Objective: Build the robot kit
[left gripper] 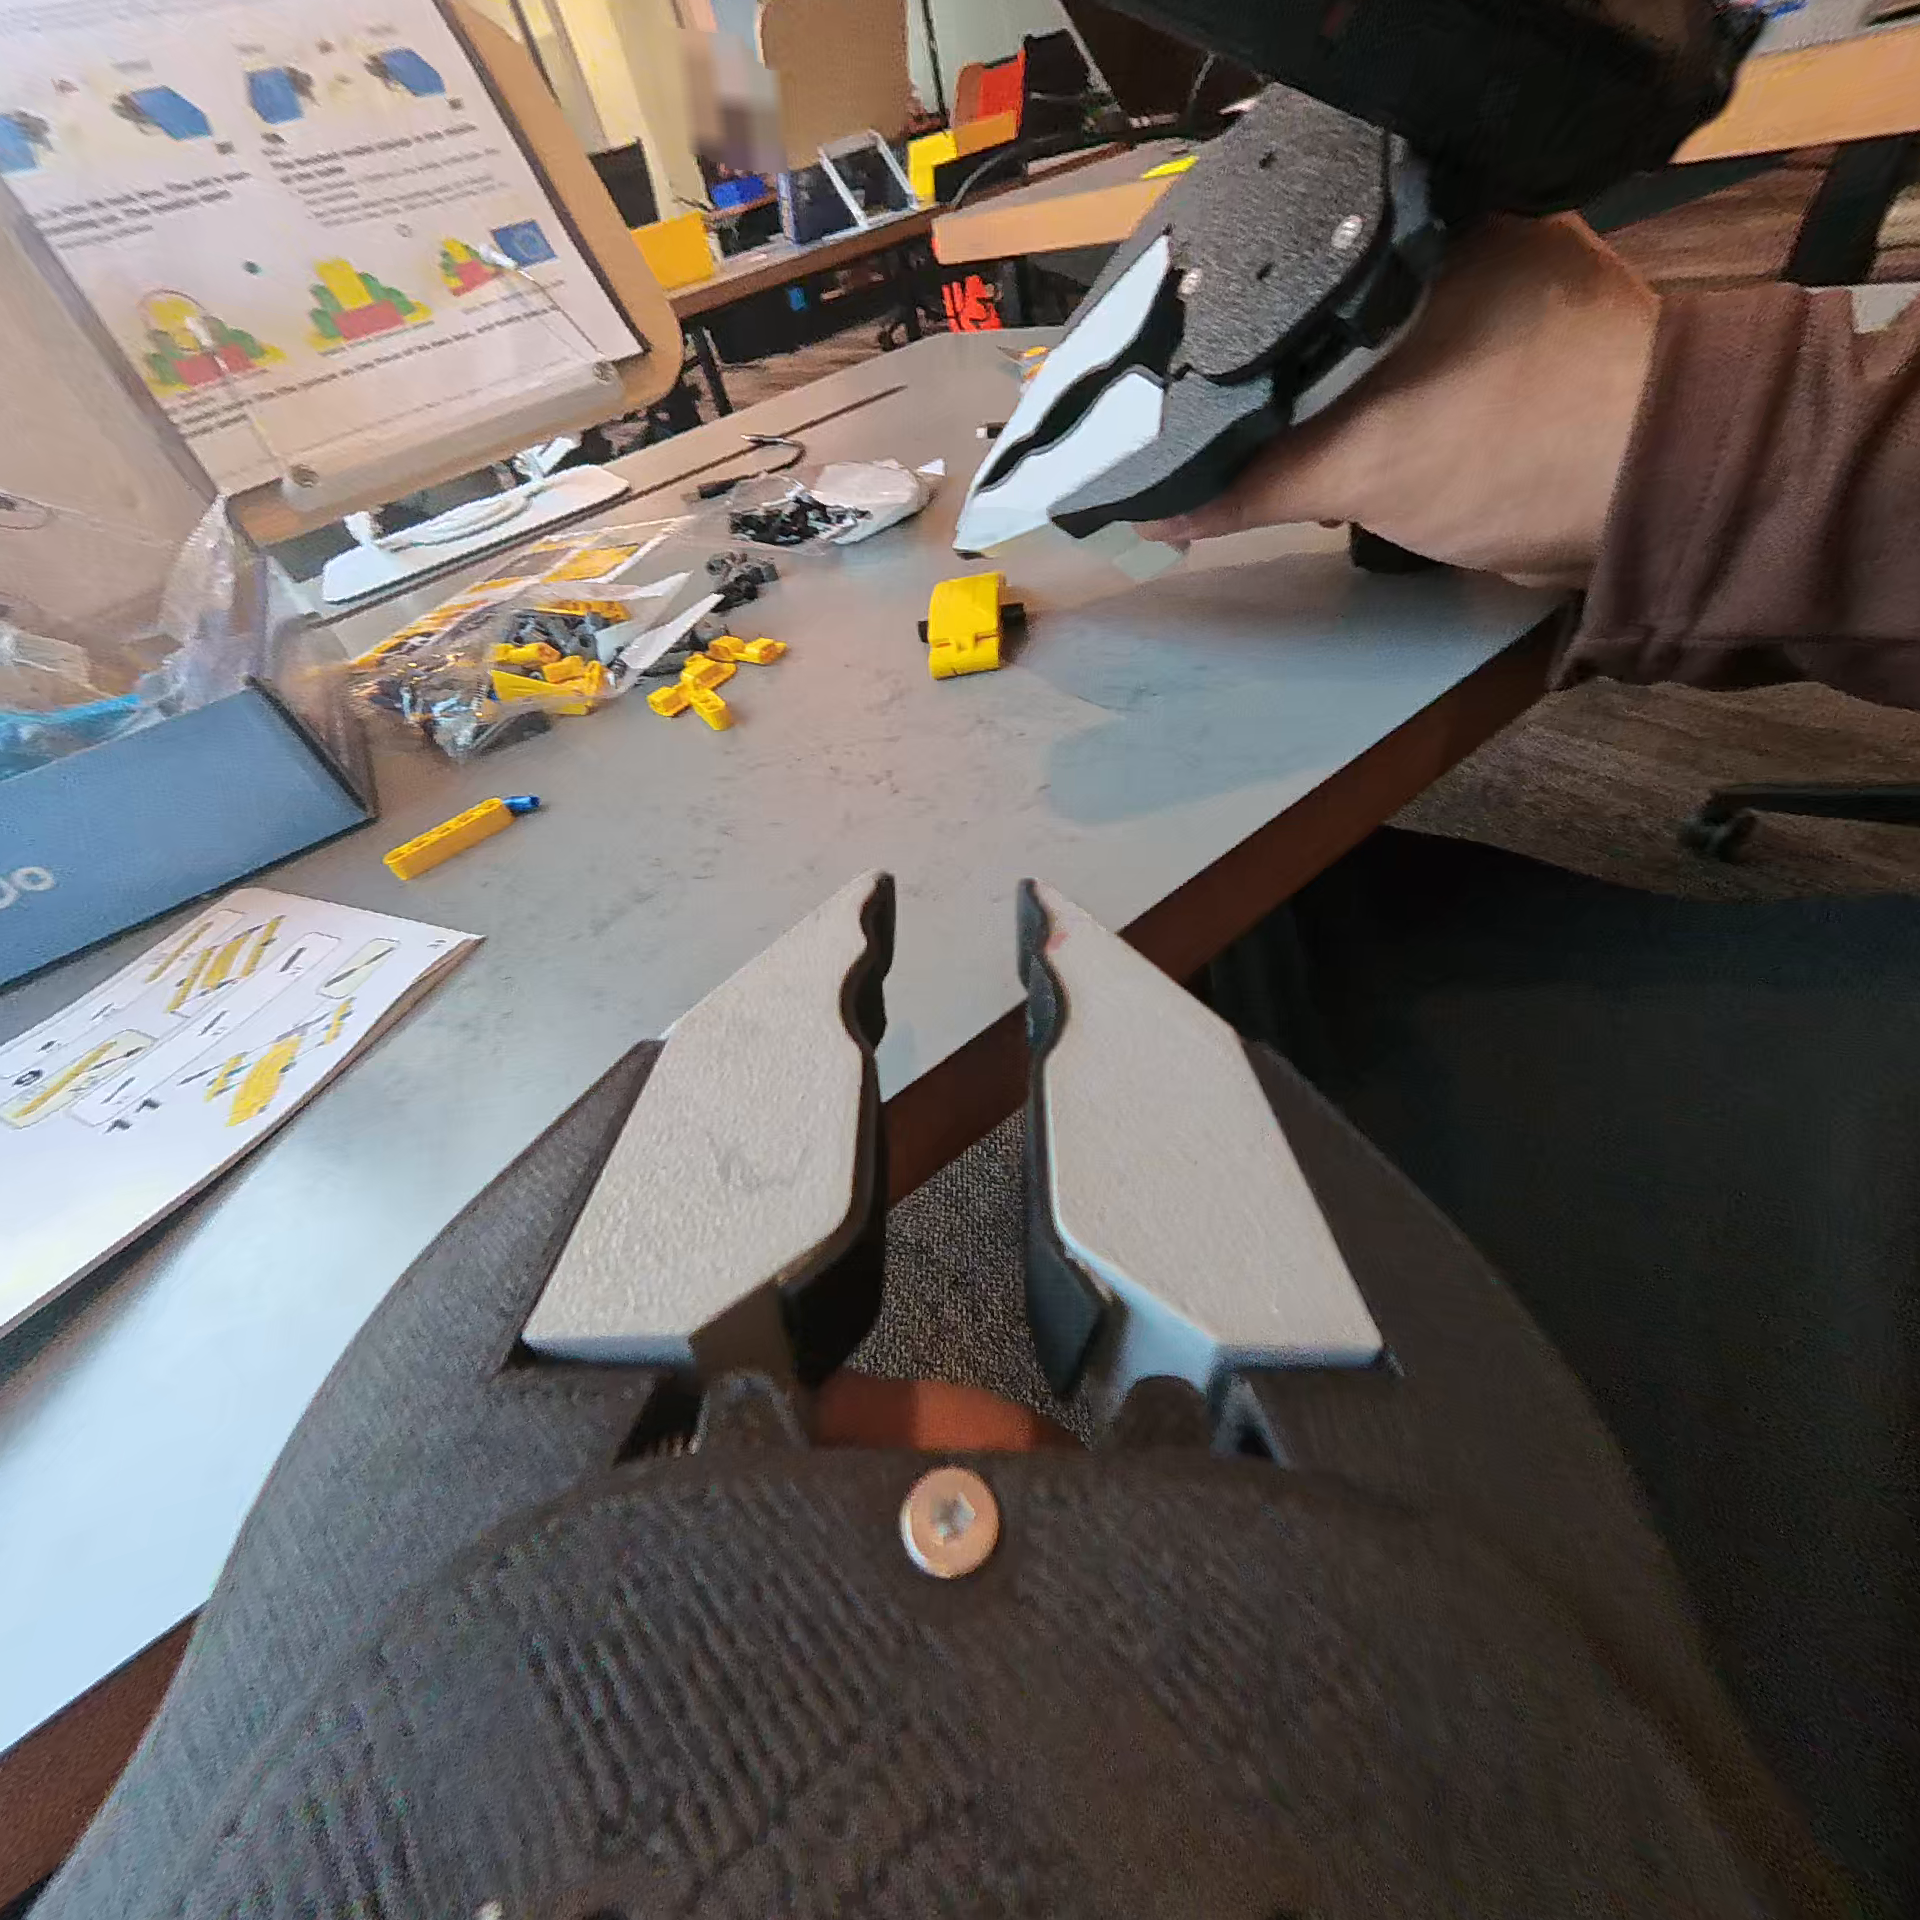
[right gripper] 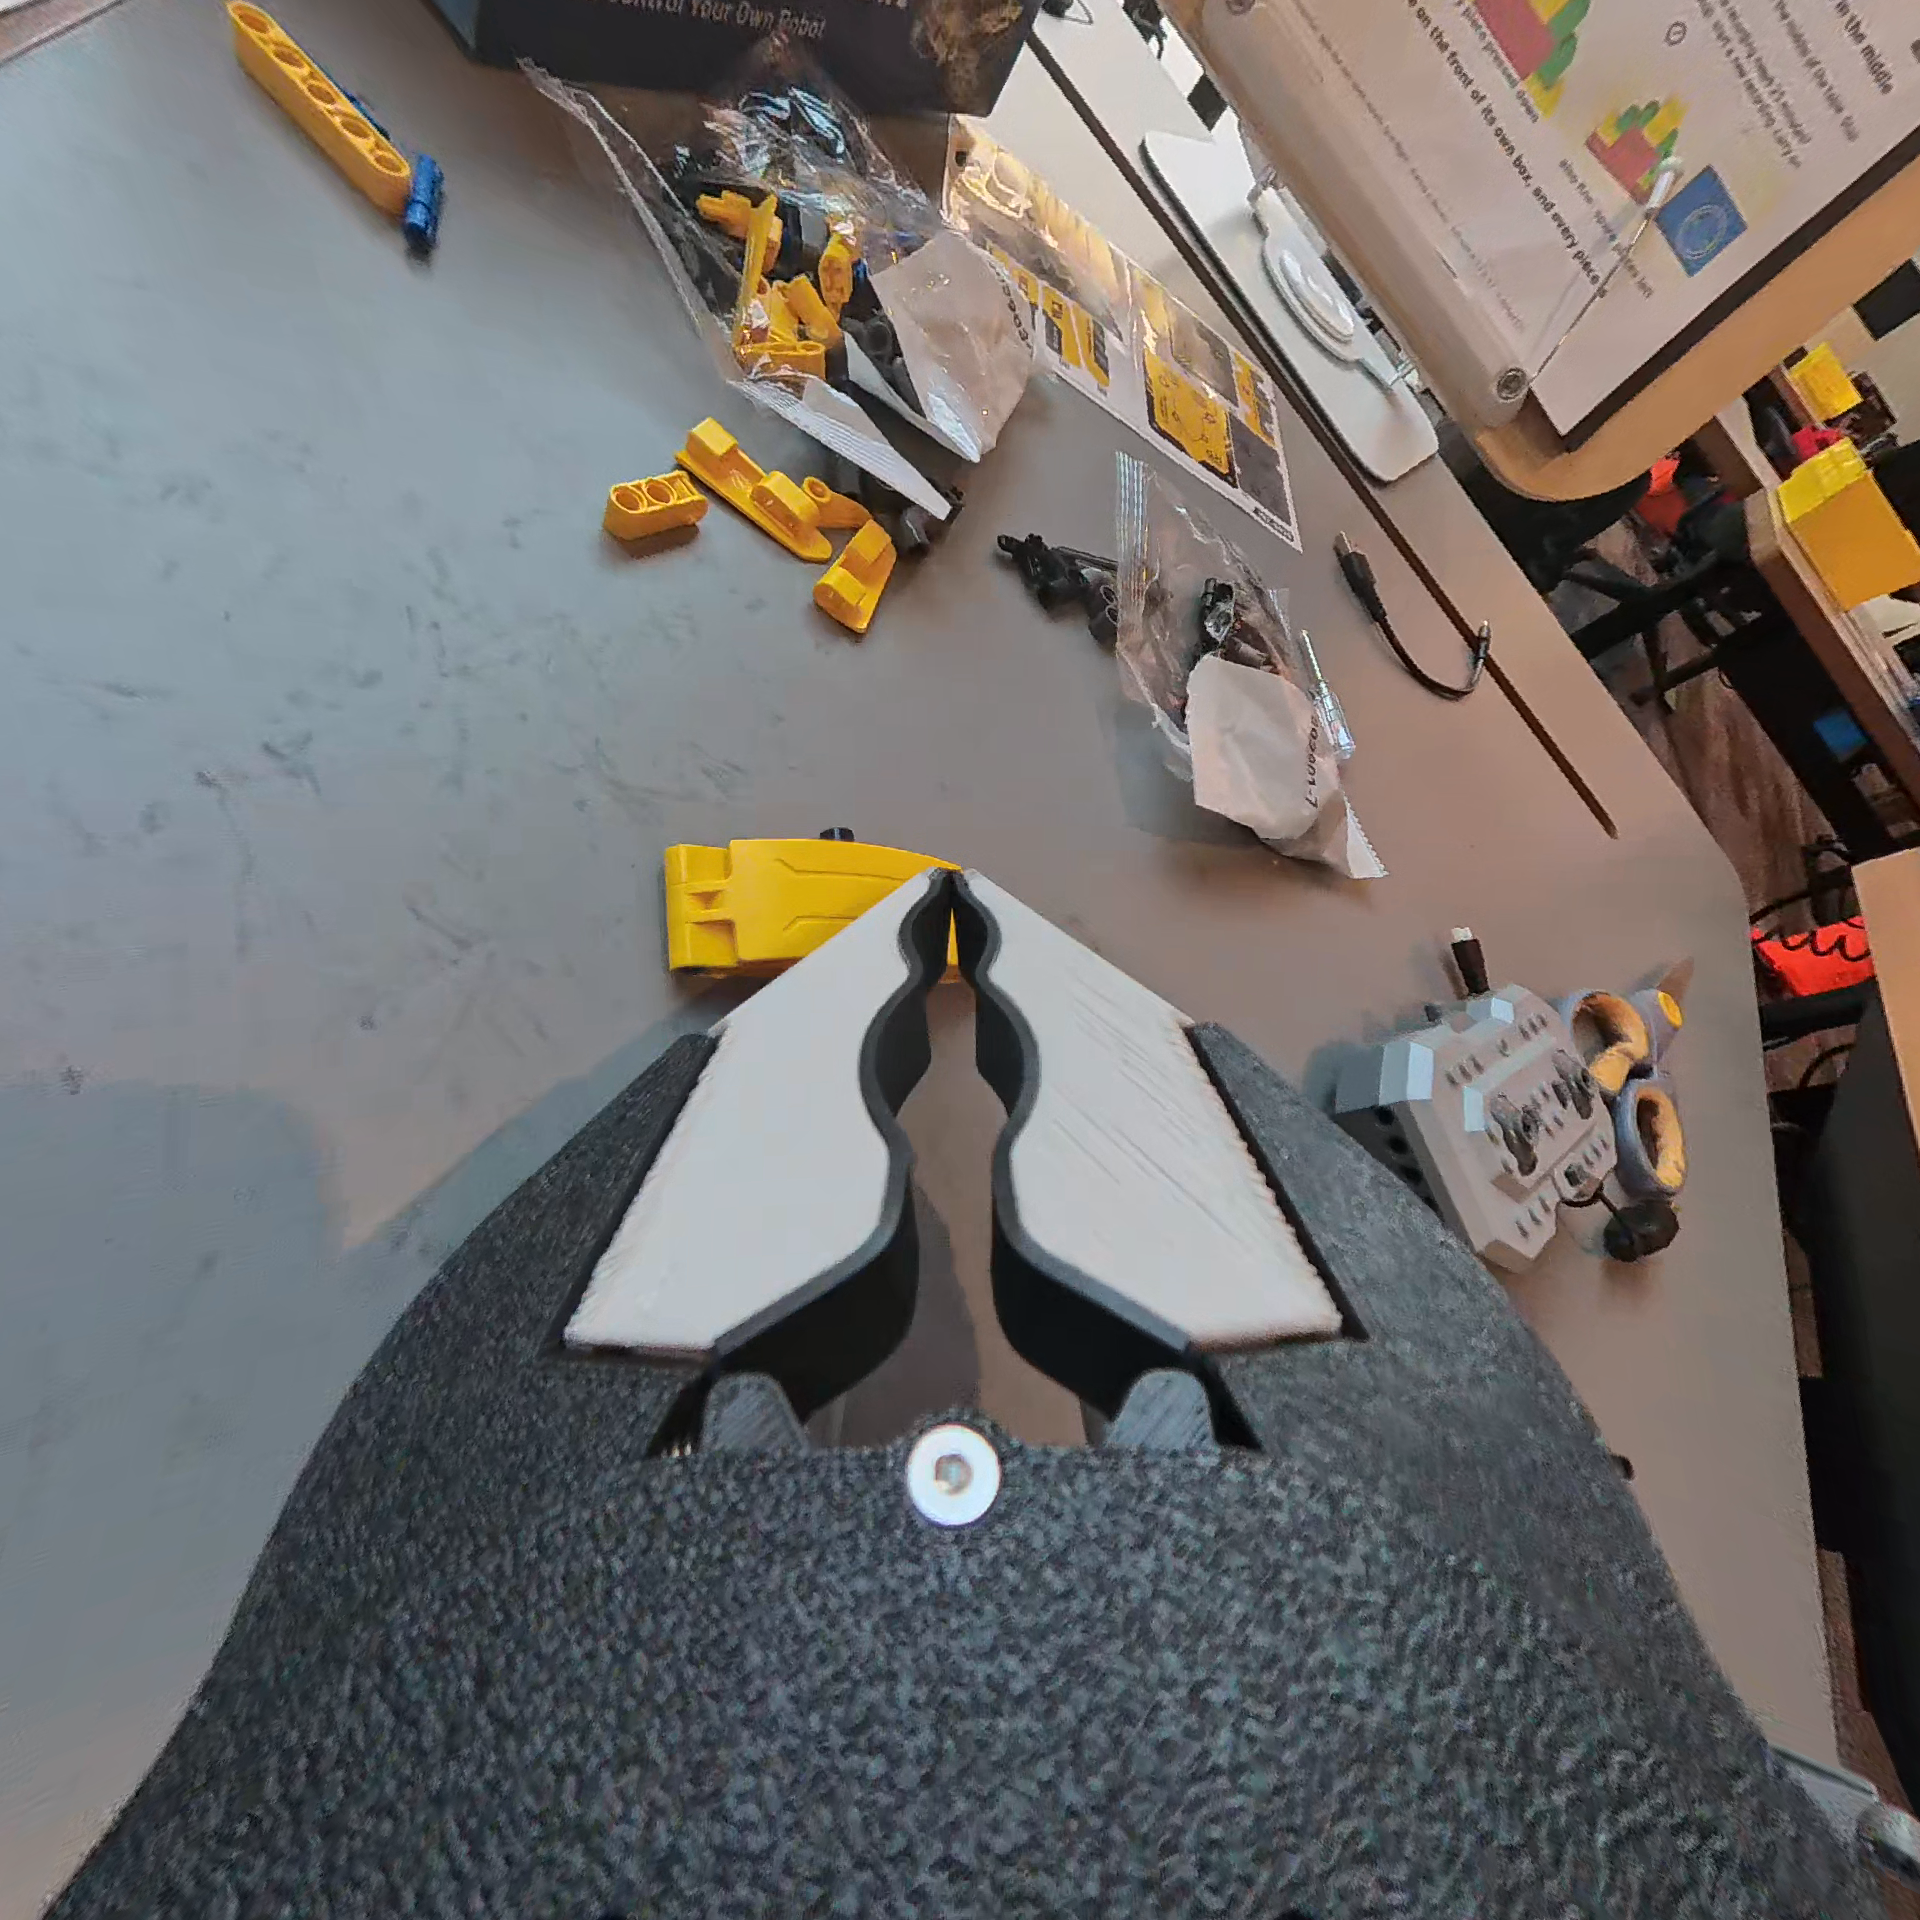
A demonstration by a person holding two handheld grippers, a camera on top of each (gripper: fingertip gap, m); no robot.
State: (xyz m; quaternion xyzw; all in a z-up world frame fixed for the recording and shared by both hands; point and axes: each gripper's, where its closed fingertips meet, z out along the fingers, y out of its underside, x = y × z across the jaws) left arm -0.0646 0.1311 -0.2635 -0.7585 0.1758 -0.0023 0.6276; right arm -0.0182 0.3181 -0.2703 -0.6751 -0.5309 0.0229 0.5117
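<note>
Right claw (right gripper: 953, 883) is sitting pressed together, tips meeting, pinching nothing. It is hovering low over the grey bench (right gripper: 312, 727), and the tips are lying just at the near-right end of the flat yellow plastic panel piece with a black pin (right gripper: 790, 904); contact can't be confirmed from either view. In the right wrist view the panel's long axis is running left-right, crosswise to the fingers, and most of its body is lying left of the tips.

Left claw (left gripper: 956, 894) is standing spread, empty, hanging over the bench's near edge and well apart from the panel (left gripper: 966, 623). The right claw (left gripper: 971, 535) is by far the nearer one, just above the piece.

Around it:
- loose small yellow connector pieces (right gripper: 758, 499) are lying farther out on the bench
- torn clear bag of yellow and black parts (right gripper: 810, 270) is lying beyond those
- long yellow beam with a blue pin (right gripper: 322, 104) is lying far left
- grey studded motor block with wheels (right gripper: 1507, 1112) is sitting right of the right claw
- printed instruction booklet (left gripper: 208, 1039) is lying left of the left claw
</note>
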